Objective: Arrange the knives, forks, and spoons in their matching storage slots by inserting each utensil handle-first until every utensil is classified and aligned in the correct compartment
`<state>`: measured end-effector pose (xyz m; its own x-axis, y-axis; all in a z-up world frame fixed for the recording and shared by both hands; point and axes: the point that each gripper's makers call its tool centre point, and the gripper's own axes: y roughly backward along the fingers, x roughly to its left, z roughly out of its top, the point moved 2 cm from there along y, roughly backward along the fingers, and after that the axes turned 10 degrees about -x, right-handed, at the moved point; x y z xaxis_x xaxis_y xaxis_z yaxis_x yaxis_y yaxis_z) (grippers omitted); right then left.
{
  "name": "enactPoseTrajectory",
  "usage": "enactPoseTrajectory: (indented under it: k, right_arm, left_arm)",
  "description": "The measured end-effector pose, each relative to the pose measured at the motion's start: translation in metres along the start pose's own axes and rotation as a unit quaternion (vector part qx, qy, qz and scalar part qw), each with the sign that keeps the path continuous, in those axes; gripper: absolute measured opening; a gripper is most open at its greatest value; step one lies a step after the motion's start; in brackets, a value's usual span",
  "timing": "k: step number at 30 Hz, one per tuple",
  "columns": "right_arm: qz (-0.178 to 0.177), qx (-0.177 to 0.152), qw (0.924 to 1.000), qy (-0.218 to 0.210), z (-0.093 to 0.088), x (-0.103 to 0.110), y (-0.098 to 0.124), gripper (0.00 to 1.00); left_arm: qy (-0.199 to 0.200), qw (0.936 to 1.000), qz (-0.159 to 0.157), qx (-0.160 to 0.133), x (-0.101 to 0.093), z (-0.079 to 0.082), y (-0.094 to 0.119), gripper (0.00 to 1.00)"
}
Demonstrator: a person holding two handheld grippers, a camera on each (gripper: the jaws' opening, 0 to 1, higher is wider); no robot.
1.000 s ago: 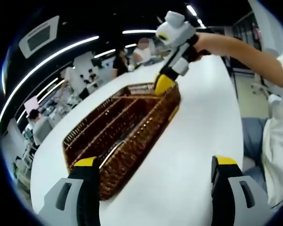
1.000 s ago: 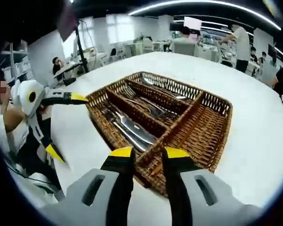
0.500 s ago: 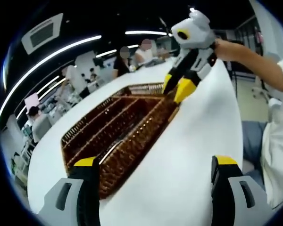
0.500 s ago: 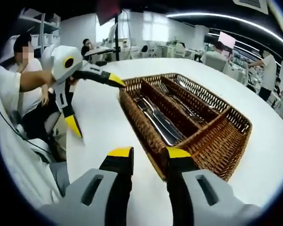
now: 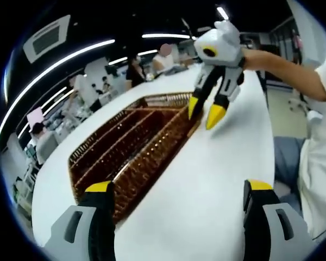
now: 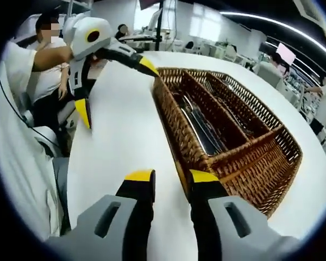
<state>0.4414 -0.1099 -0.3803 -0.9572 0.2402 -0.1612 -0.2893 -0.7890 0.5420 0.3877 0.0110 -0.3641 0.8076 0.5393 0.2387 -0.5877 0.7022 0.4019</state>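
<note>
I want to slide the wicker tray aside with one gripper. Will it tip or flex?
The wicker tray looks low, wide and flat-bottomed, so it probably slides rather than tips. Its woven walls may give slightly. The cutlery inside likely adds weight and could rattle.

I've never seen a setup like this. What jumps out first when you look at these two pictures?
A brown wicker cutlery tray sits on a big white table, with metal utensils lying in its long compartments. Next are the yellow-tipped handheld tools: the left gripper is spread wide open beside the tray's far corner, while the right gripper hangs over the table by the tray's end, its jaws slightly apart and empty.
</note>
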Motion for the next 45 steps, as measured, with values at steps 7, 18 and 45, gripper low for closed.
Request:
enactPoseTrajectory:
  k: [7, 18, 45]
  right_arm:
    - [0.012, 0.014, 0.9994, 0.03, -0.007, 0.001, -0.006, 0.13]
    - [0.031, 0.021, 0.997, 0.067, -0.003, 0.01, -0.008, 0.21]
    - [0.057, 0.02, 0.9981, -0.006, -0.014, 0.014, -0.018, 0.07]
  left_arm:
    - [0.002, 1.0, -0.002, 0.005, 0.011, -0.006, 0.0, 1.0]
    - [-0.007, 0.9999, -0.006, 0.014, 0.024, -0.011, 0.0, 1.0]
    - [-0.022, 0.9995, -0.003, 0.024, -0.009, -0.002, -0.008, 1.0]
